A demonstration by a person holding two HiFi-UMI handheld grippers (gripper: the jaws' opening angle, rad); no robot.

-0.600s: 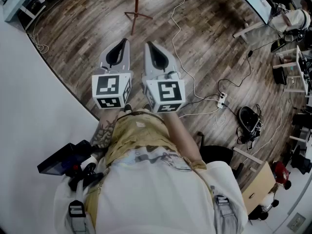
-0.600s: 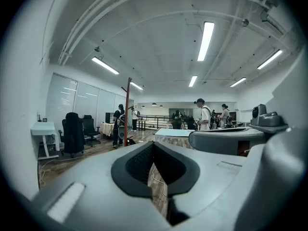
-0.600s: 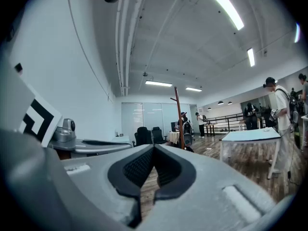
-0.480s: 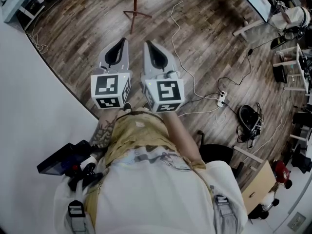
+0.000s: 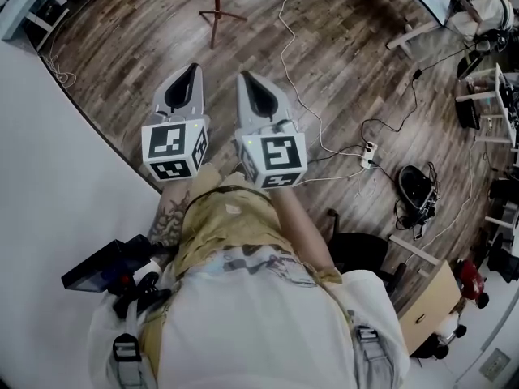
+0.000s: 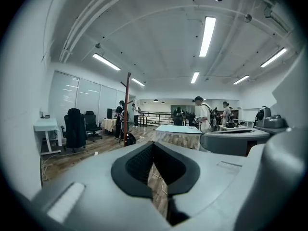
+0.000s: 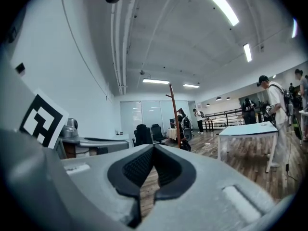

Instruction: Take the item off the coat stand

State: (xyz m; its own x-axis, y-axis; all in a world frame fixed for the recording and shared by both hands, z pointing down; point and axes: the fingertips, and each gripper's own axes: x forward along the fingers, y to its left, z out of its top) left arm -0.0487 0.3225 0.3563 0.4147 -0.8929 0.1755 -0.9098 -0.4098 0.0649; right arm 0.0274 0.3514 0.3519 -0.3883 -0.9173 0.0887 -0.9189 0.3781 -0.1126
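The coat stand is a thin reddish-brown pole on a tripod foot at the top edge of the head view, well ahead of both grippers. In the left gripper view the coat stand rises left of centre, with a dark bag-like thing low against it; I cannot tell whether it hangs or rests on the floor. The right gripper view shows the same coat stand far off. My left gripper and right gripper are held side by side, both shut and holding nothing.
White cables run over the wood floor to a power strip. A white wall closes the left side. A white table, office chairs and several people stand beyond the stand. A black bag lies at the right.
The coat stand's foot has slid up towards the top edge of the head view. My left gripper has drifted slightly left; the right one has kept its place.
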